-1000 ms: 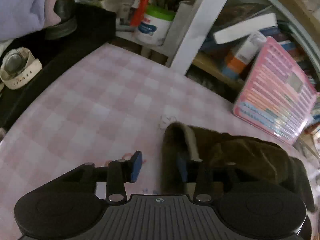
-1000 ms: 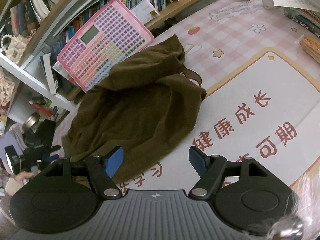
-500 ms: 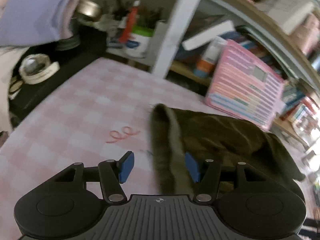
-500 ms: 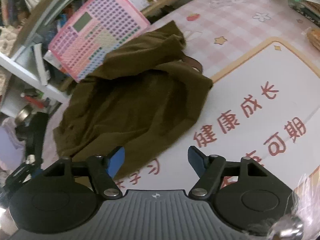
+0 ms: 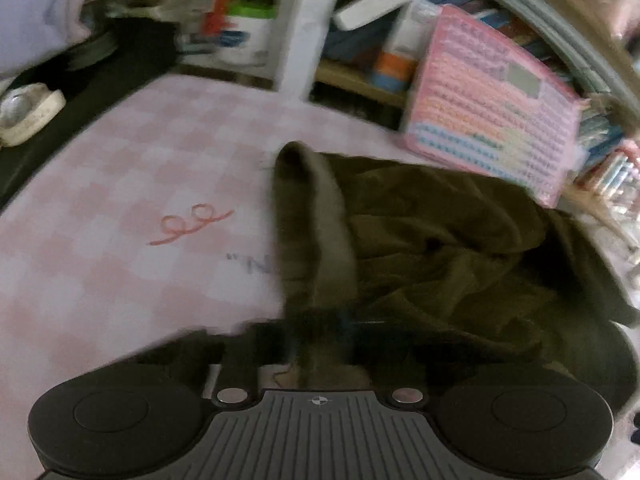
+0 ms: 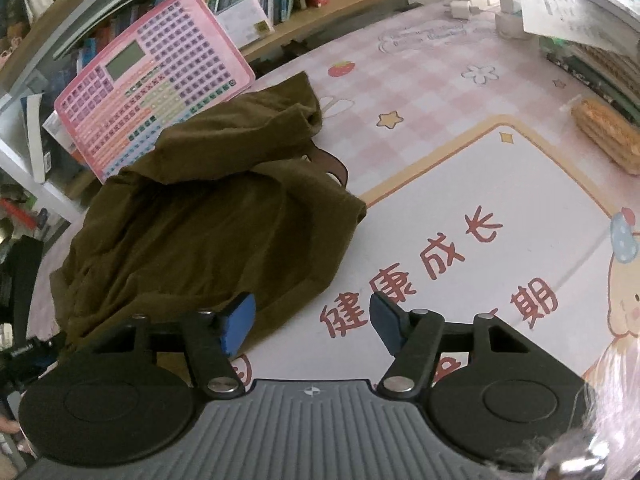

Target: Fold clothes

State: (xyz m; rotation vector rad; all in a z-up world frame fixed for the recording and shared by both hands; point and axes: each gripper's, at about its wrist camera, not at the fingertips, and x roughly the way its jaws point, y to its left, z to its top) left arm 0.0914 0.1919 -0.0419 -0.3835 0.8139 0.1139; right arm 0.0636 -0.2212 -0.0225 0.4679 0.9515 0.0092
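Both fingers of the left gripper (image 5: 324,332) blur against the olive garment (image 5: 440,248), grip unclear; the right gripper (image 6: 312,320) gapes beside its hem.

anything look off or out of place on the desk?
The olive garment lies crumpled in a heap, not flat, one edge against the pink keyboard toy. A wrapped corn cob lies loose on the mat. Nothing looks spilled or damaged.

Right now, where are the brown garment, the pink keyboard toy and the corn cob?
brown garment (image 6: 208,232), right wrist view, middle of the crumpled cloth.
pink keyboard toy (image 6: 156,100), right wrist view, its key panel.
corn cob (image 6: 606,134), right wrist view, its kernelled side.
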